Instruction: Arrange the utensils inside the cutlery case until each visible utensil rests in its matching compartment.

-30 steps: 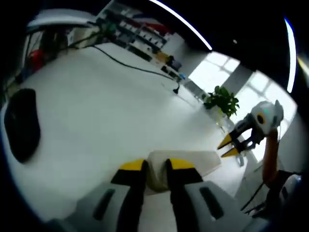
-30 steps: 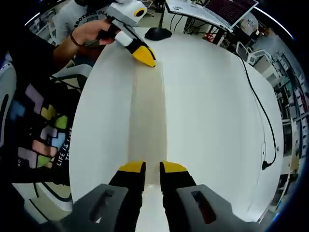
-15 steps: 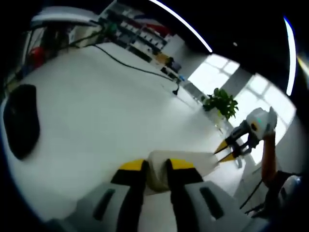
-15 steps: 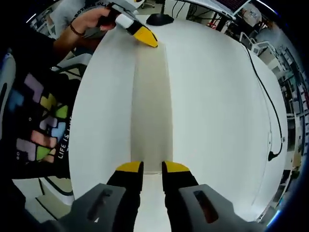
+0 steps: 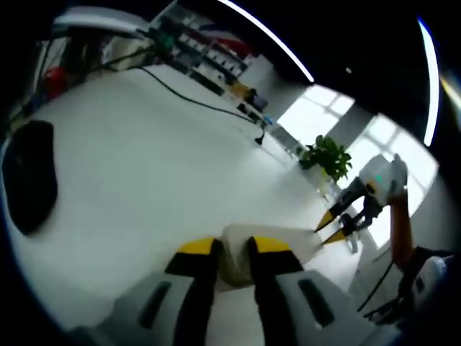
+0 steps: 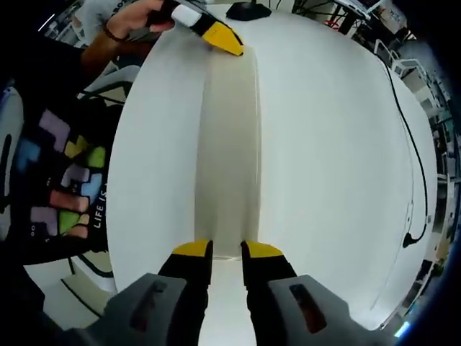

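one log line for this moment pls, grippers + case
left gripper: at one end of case, grip unclear | right gripper: at other end, grip unclear | case: long, pale, lying on white table | utensils: none seen

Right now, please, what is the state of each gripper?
Left gripper: jaws closed on one end of the long cream case.
Right gripper: jaws at its other end; grip cannot be told.

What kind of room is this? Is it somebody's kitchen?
Probably not a kitchen; more likely an office or lab. There is a big white table with a black cable, shelves packed with supplies, and a potted plant by bright windows.
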Demonstrator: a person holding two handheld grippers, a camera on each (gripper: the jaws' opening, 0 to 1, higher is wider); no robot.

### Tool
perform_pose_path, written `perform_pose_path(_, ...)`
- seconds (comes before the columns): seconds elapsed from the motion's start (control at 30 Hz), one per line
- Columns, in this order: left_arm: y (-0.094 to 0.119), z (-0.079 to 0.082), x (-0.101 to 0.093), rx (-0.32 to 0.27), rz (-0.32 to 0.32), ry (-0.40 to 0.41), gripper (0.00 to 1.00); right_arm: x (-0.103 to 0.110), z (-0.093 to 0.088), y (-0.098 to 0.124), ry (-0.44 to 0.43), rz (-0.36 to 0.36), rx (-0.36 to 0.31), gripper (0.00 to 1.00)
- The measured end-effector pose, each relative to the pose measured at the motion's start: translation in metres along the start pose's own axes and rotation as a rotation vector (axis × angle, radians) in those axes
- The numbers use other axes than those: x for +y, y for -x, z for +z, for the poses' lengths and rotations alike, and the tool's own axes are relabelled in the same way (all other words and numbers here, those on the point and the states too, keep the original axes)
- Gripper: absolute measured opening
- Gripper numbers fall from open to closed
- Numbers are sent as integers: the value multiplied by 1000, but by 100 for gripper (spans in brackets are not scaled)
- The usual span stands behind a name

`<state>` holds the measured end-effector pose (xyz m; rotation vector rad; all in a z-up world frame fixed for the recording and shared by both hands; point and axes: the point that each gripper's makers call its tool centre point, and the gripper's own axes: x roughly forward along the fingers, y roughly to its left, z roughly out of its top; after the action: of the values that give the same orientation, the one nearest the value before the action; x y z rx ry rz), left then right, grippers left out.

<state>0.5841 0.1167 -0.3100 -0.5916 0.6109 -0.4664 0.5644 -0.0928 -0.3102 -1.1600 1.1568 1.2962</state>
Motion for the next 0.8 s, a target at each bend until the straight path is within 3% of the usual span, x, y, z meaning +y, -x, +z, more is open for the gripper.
perform_pose_path(0.23,0,1,0,5,7,-10,19,-3,-1,0,8,-1,72,16)
perform_pose_path(0.47,1,1,-1,6,19,-56,18,-2,-5,2,7,-41,87,16)
perform_pose_path(0.57,1,0,-1,10,19,-50,18,-2,-5,2,-44,-64,26,15)
perform_pose_path(0.67,2,0,0,14,25,-58,18,-1,-6,3,-43,-84,-26,15)
perform_pose_path(0.8,2,0,-2,12,39,-92,18,-2,-9,12,-103,-141,-125,25)
